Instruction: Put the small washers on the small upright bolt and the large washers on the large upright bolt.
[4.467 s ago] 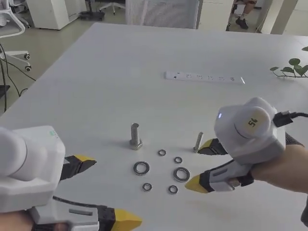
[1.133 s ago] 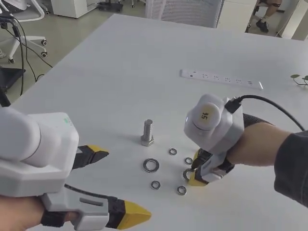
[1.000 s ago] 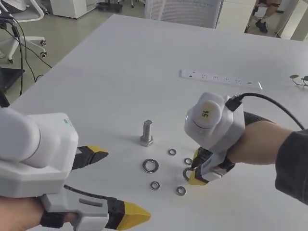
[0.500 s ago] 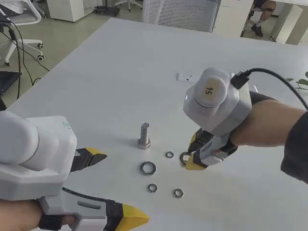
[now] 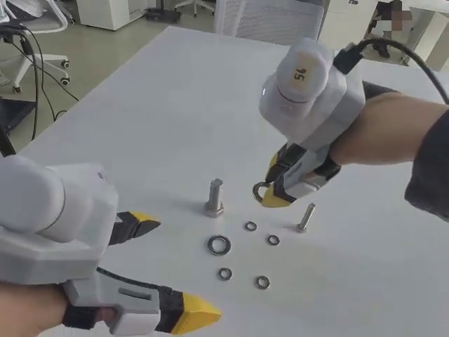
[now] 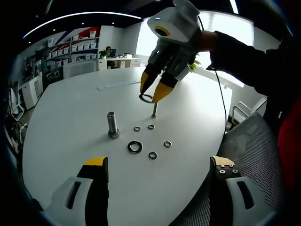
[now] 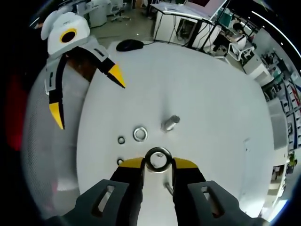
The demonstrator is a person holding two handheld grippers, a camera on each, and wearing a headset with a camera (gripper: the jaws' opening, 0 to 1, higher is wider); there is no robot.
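Pinching a large washer (image 5: 261, 191) by its rim in the right gripper (image 5: 270, 196), yellow-tipped jaws narrowed onto it, hole open and facing forward in the right gripper view. Hanging clear of the white table (image 5: 140, 126), between the large bolt (image 5: 215, 197) and the small bolt (image 5: 306, 217). Reads as the carry step for a large washer, with neither bolt wearing a ring yet. Next calls for shifting over to the large bolt, levelling the ring, centring the hole on the threaded tip, then letting go. Parking the left gripper (image 6: 158, 163) low and near, jaws spread wide, nothing between them. Leaving on the table a second large washer (image 5: 219, 245) just in front of the large bolt, plus four small washers (image 5: 250, 226) scattered near it. Plain grey steel throughout: thin flat rings, hex bolts stood head-down with threads up, one thick and stubby, one slim. Smooth matte tabletop, so probably slippery under the rings.
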